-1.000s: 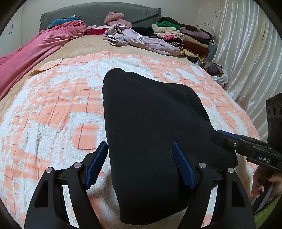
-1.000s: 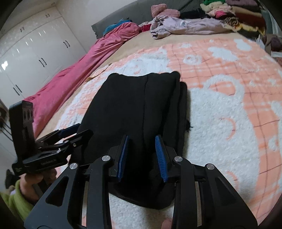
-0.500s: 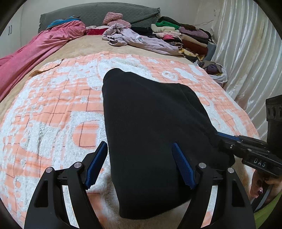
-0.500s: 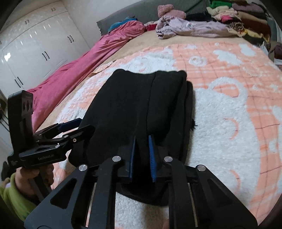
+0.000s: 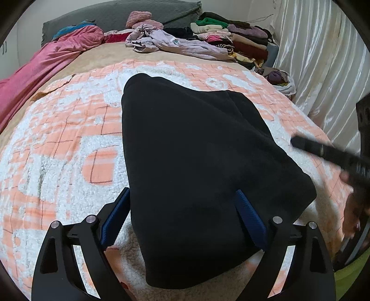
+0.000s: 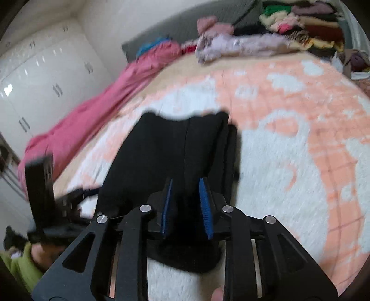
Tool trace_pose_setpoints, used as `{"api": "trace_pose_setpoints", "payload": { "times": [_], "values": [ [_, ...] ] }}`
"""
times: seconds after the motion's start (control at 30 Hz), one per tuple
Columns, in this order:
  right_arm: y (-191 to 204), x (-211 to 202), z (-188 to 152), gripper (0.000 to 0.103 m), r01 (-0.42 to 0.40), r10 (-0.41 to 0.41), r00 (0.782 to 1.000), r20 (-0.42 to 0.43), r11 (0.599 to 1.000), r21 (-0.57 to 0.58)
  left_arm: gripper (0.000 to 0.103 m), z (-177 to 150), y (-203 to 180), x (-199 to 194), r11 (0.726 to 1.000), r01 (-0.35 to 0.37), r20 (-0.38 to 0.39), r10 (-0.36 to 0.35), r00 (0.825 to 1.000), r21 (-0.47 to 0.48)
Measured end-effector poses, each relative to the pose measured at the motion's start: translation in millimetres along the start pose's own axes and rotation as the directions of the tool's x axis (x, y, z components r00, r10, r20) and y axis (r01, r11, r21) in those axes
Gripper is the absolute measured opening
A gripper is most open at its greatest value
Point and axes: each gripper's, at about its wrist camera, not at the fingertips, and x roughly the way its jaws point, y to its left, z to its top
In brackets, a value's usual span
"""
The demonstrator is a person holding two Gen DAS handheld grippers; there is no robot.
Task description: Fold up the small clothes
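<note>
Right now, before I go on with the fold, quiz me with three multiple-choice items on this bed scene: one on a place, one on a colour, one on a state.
1. Where does the black garment lie?
A. on the orange-and-white blanket
B. on the stack of folded clothes
C. on the pink cover

2. What colour is the crumpled garment near the headboard?
A. green
B. lilac
C. yellow

3. How does the left gripper stand?
A. shut, nothing between its pads
B. clamped on the blanket
C. wide, with the black garment's near end between its pads

Answers:
1 A, patterned blanket shows all round the garment.
2 B, pale purple cloth sprawls before the grey headboard.
3 C, its blue pads straddle the cloth, and the jaws are opening.
</note>
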Motion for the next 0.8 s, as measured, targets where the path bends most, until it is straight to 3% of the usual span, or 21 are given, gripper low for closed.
{"api": "trace_pose_setpoints", "payload": {
  "times": [0.17,0.27,0.3,0.37,0.53,0.67,0.8],
  "values": [
    [-5,35,23,0.018,0.058,-0.058,0.998,0.022,0.998,0.027,0.089,-1,-3,-1,1.000,-0.011,0.007,0.011,1.000,0.009],
    [-8,52,19,0.040,0.091,-0.090,0.996,-0.006,0.995,0.030,0.089,-1,-4,-1,1.000,-0.011,0.005,0.011,1.000,0.013],
    [-8,57,18,0.035,0.090,-0.090,0.996,-0.019,0.996,0.025,0.089,-1,-5,-1,1.000,-0.012,0.005,0.012,1.000,0.013],
    [-8,66,13,0.008,0.109,-0.108,0.993,-0.041,0.994,0.003,0.089,-1,-5,-2,1.000,-0.011,0.007,0.011,1.000,0.011],
    [-8,51,17,0.006,0.127,-0.127,0.992,-0.013,0.992,0.020,0.089,0,-7,-5,1.000,-0.014,0.008,0.014,1.000,0.016],
    [-20,65,9,0.006,0.158,-0.156,0.986,-0.061,0.987,0.035,0.090,0,-9,-4,1.000,-0.013,0.006,0.013,1.000,0.028],
    [-28,66,8,0.019,0.163,-0.159,0.985,-0.061,0.984,0.066,0.090,-1,-9,0,1.000,-0.008,-0.004,0.008,1.000,0.024]
  ]
}}
